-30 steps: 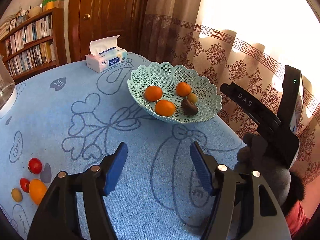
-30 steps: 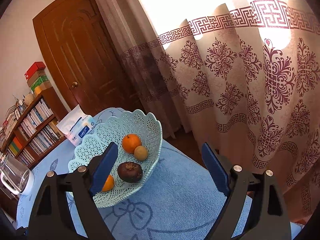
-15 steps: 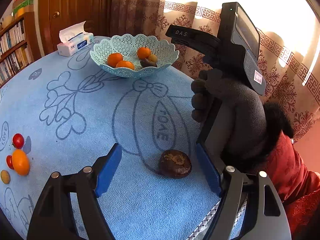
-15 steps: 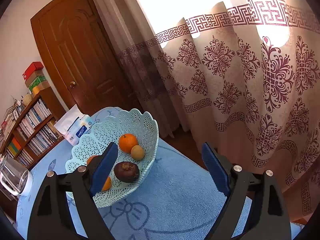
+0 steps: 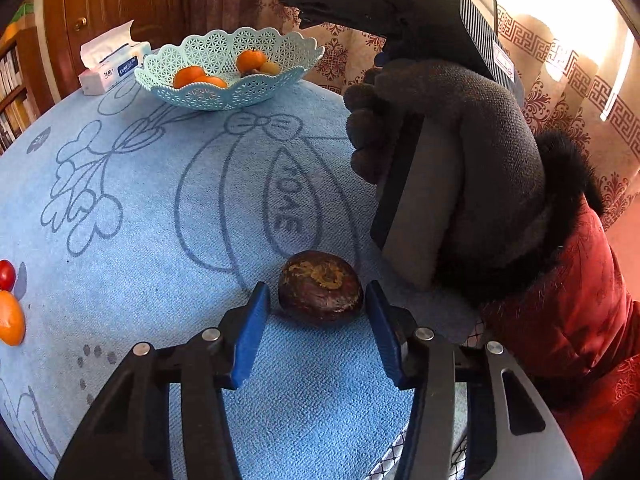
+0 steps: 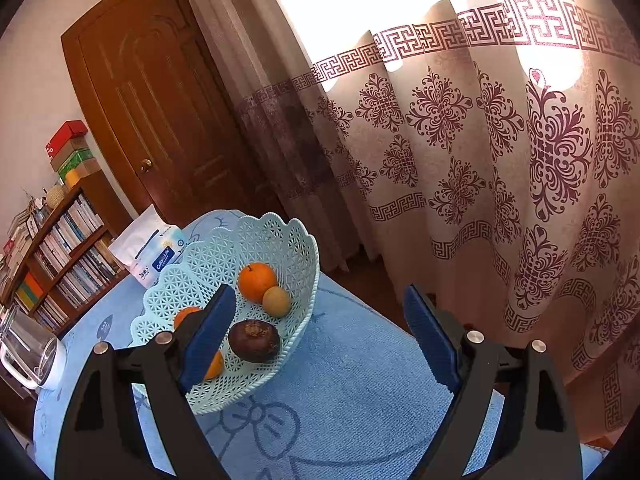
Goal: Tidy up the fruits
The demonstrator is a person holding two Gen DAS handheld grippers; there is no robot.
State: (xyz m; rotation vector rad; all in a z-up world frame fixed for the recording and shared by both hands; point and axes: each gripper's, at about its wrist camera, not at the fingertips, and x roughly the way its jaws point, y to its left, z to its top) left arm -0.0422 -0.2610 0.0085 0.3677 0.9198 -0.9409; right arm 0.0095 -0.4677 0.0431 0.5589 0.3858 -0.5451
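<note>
The blue-padded fingers [image 5: 256, 320] of the left gripper [image 5: 316, 316] flank a dark brown, wrinkled round fruit [image 5: 321, 286] lying on the light blue patterned tablecloth [image 5: 160, 208]. Its jaws have just been closing; the right pad looks about at the fruit's side, while a thin gap remains at the left pad, so no firm grip shows. Just right of the fruit, a dark-gloved hand [image 5: 452, 168] with a red sleeve holds the other black gripper's handle. Far across the cloth sits a pale turquoise lattice plastic basket [image 5: 208, 94] with orange fruits, and a white tissue box [image 5: 110, 68] stands to its left. At the left edge lie a red cherry tomato [image 5: 6, 274] and an orange fruit [image 5: 10, 318].

In the right wrist view, the right gripper [image 6: 316, 332] hovers with jaws wide apart and nothing between them. Beyond its left finger, the same basket [image 6: 208, 264] holds a mandarin [image 6: 257, 282], a small tan fruit [image 6: 276, 301] touching it, and another dark brown fruit [image 6: 254, 341].
</note>
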